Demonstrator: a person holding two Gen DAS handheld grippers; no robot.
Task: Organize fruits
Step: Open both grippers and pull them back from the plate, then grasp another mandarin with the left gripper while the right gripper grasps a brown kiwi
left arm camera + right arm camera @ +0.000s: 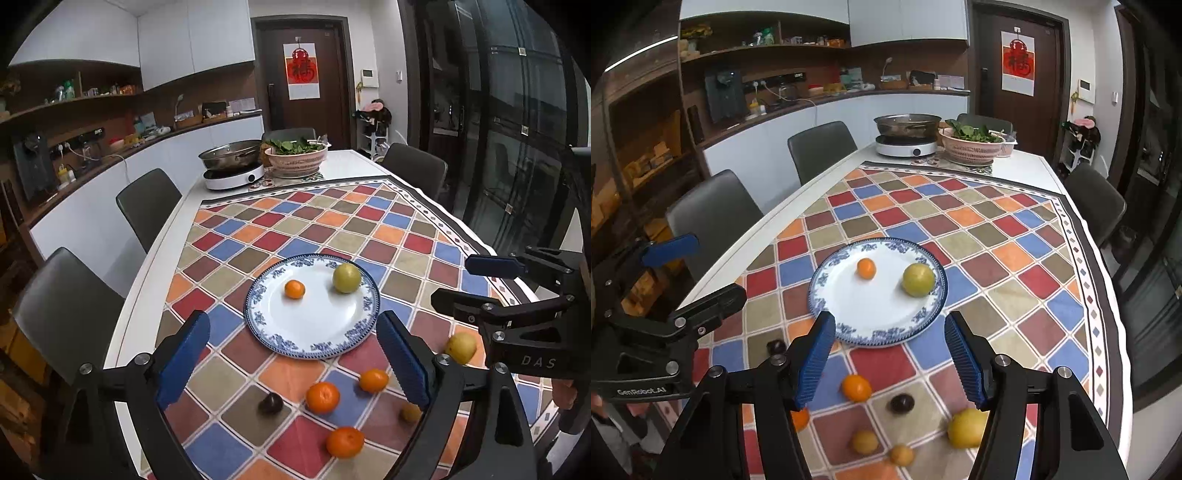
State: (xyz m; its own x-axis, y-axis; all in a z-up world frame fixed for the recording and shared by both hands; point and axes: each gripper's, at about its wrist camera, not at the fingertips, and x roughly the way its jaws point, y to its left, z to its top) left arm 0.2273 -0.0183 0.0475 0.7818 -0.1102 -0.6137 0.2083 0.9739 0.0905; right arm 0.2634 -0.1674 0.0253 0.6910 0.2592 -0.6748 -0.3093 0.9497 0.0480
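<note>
A blue-rimmed white plate (314,325) (871,310) on the checked cloth holds a small orange (294,289) (866,268) and a green-yellow fruit (346,277) (918,279). Loose on the cloth near me lie several oranges (322,397) (856,387), dark plums (270,403) (901,403), a yellow pear (460,348) (967,428) and small yellow fruits (864,442). My left gripper (295,362) is open and empty above the loose fruit. My right gripper (892,358) is open and empty; it also shows in the left wrist view (469,284).
The checked tablecloth (332,221) covers the white table (155,288). A pan on a hotplate (232,162) and a pink basket of greens (295,155) stand at the far end. Dark chairs (147,206) line both sides.
</note>
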